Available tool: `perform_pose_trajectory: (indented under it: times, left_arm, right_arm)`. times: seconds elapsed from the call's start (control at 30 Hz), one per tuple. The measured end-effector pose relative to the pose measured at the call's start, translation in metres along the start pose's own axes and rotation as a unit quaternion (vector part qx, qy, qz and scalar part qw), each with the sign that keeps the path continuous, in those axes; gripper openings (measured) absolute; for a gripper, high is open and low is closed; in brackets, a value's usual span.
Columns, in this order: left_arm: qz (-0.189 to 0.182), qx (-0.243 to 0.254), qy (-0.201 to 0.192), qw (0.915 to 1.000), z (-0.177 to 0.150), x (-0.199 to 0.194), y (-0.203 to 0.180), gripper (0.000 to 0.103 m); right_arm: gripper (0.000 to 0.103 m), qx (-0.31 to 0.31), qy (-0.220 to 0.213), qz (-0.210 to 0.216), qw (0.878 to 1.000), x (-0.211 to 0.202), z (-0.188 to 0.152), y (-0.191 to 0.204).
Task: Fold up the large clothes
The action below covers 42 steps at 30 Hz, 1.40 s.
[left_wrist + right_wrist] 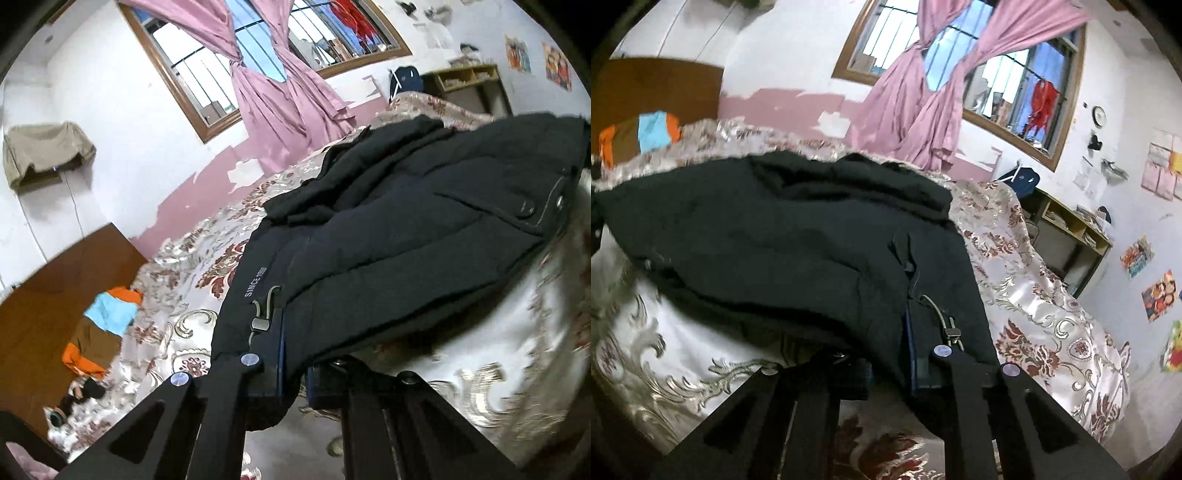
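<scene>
A large dark navy padded jacket lies on the bed, lettered "SINCE" along its hem, with a drawcord toggle. My left gripper is shut on the jacket's hem corner and lifts it off the bedspread. The same jacket fills the right wrist view. My right gripper is shut on the other hem corner, beside a second toggle. The fingertips of both grippers are hidden in the fabric.
A floral satin bedspread covers the bed. An orange, blue and brown pillow lies by the wooden headboard. Pink curtains hang at the window. A shelf unit stands past the bed's right side.
</scene>
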<state>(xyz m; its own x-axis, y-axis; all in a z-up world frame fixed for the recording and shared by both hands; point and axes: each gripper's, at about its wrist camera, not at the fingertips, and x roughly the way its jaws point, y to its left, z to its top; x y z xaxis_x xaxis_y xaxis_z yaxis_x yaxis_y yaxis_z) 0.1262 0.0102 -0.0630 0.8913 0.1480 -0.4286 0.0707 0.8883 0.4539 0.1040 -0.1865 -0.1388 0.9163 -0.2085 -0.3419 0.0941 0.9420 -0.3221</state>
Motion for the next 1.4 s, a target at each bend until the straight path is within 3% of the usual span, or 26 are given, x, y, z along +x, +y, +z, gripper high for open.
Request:
perform_pose_trajectory:
  times: [0.13,0.27,0.57,0.77,1.1,1.2,1.4]
  left_arm:
    - [-0.022,-0.03,-0.003,0.9993,0.006,-0.026,0.015,0.008]
    - [-0.021,-0.045,-0.014,0.9987,0.01,-0.056,0.029,0.008]
    - [0.021,-0.053,-0.11,0.9923,0.035,-0.14,0.063,0.008]
    - [0.031,-0.035,-0.16,0.986,0.062,-0.166,0.072,0.007]
    - [0.05,0.009,-0.162,0.9855,0.107,-0.103,0.076,0.008]
    - [0.073,0.027,-0.157,0.9845,0.119,-0.076,0.072,0.008]
    - [0.082,0.028,-0.144,0.9858,0.146,-0.024,0.069,0.008]
  right_arm:
    - [0.009,0.016,-0.03,0.002,0.999,-0.024,0.007,-0.016]
    - [0.008,0.019,-0.065,0.008,0.998,-0.052,0.011,-0.025]
    - [0.007,0.055,-0.169,0.06,0.982,-0.144,0.028,-0.064]
    - [0.007,0.091,-0.214,0.066,0.97,-0.169,0.044,-0.092]
    - [0.007,0.057,-0.211,0.073,0.973,-0.092,0.087,-0.099]
    - [0.007,0.034,-0.21,0.077,0.974,-0.057,0.108,-0.099]
    - [0.007,0.002,-0.189,0.083,0.978,0.017,0.145,-0.1]
